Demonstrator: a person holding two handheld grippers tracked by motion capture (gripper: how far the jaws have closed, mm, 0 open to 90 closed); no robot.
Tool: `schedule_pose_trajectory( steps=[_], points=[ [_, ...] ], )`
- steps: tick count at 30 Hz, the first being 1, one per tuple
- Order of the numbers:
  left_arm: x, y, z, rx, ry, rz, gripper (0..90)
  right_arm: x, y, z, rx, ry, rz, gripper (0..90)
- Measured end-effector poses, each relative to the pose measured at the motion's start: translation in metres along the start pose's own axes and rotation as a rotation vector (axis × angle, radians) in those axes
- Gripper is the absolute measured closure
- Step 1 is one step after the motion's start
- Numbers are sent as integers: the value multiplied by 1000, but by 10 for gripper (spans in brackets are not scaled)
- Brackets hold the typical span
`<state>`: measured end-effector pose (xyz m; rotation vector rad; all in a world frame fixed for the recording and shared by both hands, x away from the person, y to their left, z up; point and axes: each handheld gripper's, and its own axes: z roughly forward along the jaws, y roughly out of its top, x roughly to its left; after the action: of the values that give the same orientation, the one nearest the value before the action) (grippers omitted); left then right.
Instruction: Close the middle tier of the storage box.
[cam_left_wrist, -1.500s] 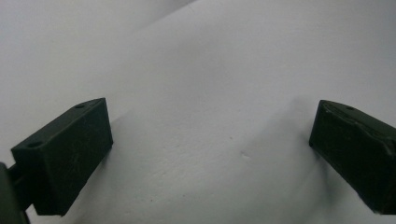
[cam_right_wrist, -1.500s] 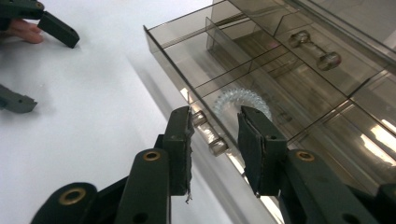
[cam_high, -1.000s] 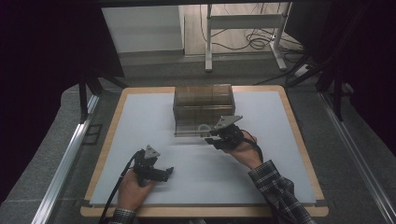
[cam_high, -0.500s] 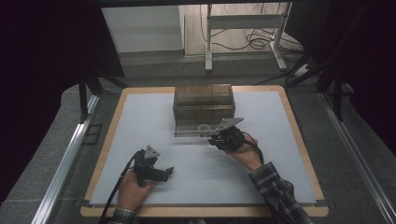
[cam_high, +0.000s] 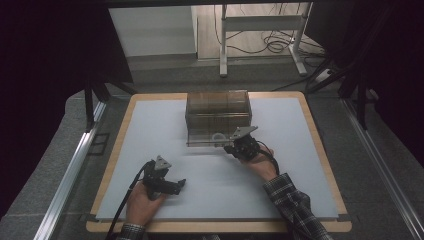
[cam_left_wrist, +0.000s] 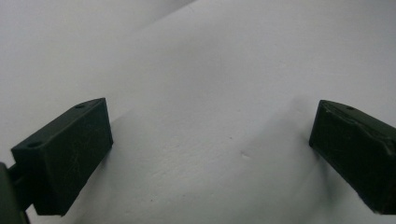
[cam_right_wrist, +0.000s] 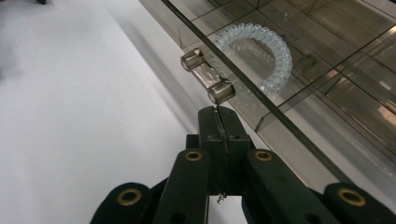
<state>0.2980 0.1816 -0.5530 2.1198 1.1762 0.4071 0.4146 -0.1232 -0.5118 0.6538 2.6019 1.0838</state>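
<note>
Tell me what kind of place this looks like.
Probably a lab or recording workstation: a wood-edged table with a white mat, a clear organiser box on it, dark curtains around, and loose cables on the floor behind.

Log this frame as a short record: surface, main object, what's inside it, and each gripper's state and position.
surface: white mat on a wooden-edged table
main object: smoky clear drawer box at the far middle of the mat
drawer: pulled out a little toward the person, handle at its front
contents: clear coil hair tie in the drawer
left gripper: open, low over bare mat, near side, holding nothing
right gripper: shut, tips just short of the handle, not gripping it
</note>
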Motion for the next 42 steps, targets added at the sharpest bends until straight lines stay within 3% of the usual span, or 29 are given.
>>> schedule_pose_trajectory(
  steps=[42],
  points=[
    [0, 0, 0, -1, 0, 0, 0, -5, 4, 8, -23, -24, 8, 883]
  ],
)
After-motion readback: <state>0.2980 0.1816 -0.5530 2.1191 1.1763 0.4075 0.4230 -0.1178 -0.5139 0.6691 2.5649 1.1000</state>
